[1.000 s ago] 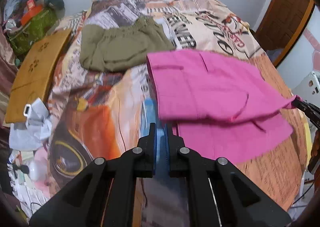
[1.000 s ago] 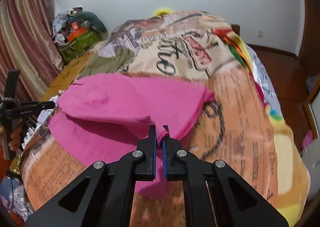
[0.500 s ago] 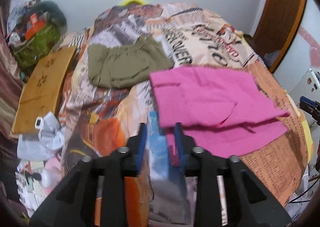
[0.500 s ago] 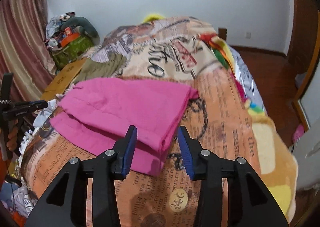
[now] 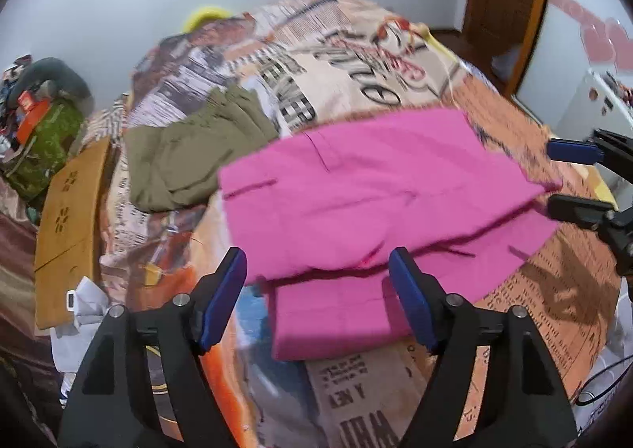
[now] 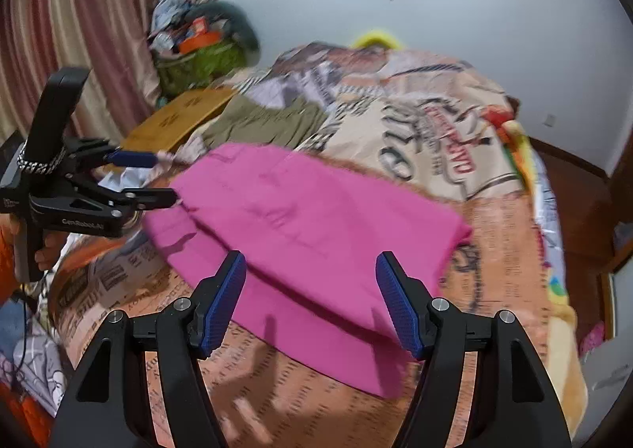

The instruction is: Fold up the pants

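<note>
Pink pants (image 5: 376, 191) lie folded in two layers on the printed blanket (image 5: 356, 64), the upper layer set back from the lower one's near edge. My left gripper (image 5: 316, 256) hovers over their near left corner, its jaws opening, and the blue pads touch no cloth. My right gripper (image 6: 310, 256) hangs above the pants (image 6: 308, 218) at the other end, jaws also opening, with nothing pinched. Each gripper shows in the other's view: the right gripper (image 5: 554, 179) at the pants' right tip, the left gripper (image 6: 166, 177) at their left edge.
An olive-green garment (image 5: 190, 155) lies folded just behind the pink pants. A brown board (image 5: 67, 218) leans along the bed's left side, with a heap of bags (image 5: 39, 123) beyond it. White cloth (image 5: 87, 305) lies off the left edge. A wooden door (image 5: 506, 5) stands at the right.
Both grippers went from shut on the pink cloth's edge to wide apart and drew back and up. The released upper layer now lies flat on the lower one.
</note>
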